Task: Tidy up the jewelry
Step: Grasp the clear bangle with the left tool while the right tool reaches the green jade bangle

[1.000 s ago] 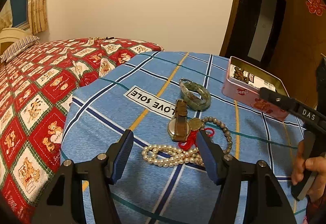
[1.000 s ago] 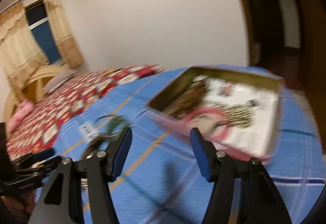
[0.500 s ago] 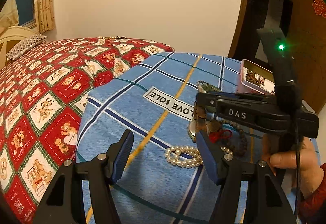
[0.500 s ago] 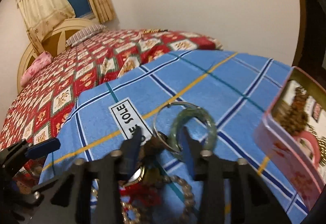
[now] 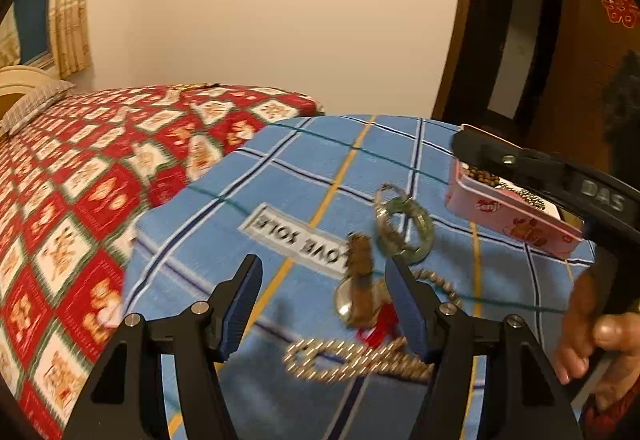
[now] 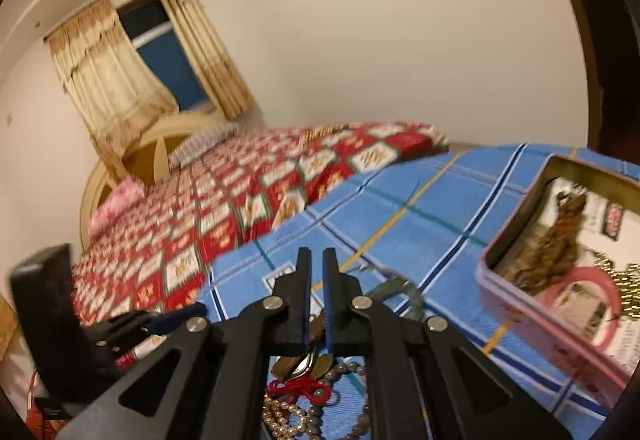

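Apparently the right gripper (image 6: 316, 252) has just been closing; its jaws are together, nothing seen between. The watch (image 5: 358, 292) lies at lower centre, so better reopen and take its strap squarely. The left gripper (image 5: 320, 276) stays apart, empty.

A bed carries everything. Its red quilt (image 5: 80, 176) with small picture squares covers the far side, and a blue checked cloth (image 5: 304, 168) printed with "LOVE SOLE" lies over the near part. On the cloth rest a pink tin (image 5: 508, 216), open, with beads and a red ring inside; a green bangle (image 5: 408, 228) beside a thin metal ring; a watch (image 5: 356, 292) with a brown strap; a red cord (image 5: 380, 324); a brown bead string (image 5: 440, 286); and a pearl necklace (image 5: 352, 358) nearest the camera, blurred
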A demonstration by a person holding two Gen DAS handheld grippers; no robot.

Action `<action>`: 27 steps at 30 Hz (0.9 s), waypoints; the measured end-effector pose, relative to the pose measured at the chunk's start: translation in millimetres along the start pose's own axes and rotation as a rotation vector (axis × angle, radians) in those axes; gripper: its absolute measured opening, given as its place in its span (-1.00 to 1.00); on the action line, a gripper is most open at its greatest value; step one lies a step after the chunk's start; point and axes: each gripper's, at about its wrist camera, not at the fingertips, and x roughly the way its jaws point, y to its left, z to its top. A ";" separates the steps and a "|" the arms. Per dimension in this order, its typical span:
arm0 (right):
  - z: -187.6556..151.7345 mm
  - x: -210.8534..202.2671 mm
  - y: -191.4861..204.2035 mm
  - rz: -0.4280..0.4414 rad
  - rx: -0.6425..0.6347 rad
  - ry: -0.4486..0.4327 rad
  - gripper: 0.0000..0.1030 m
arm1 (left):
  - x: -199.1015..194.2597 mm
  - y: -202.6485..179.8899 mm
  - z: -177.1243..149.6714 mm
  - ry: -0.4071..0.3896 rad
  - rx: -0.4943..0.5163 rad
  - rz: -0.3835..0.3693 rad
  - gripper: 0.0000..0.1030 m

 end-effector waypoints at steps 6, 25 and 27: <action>-0.8 -11.4 -18.7 -0.108 -0.004 -0.018 -0.75 | 23.9 -26.0 19.7 0.021 0.052 -0.053 0.25; -9.6 0.2 -42.3 -0.221 0.019 0.071 0.20 | 27.1 -6.3 46.6 -0.069 -0.104 -0.124 -0.88; -11.5 3.8 -44.4 -0.214 0.026 0.091 0.20 | 16.2 2.1 49.0 -0.101 -0.124 -0.122 -0.88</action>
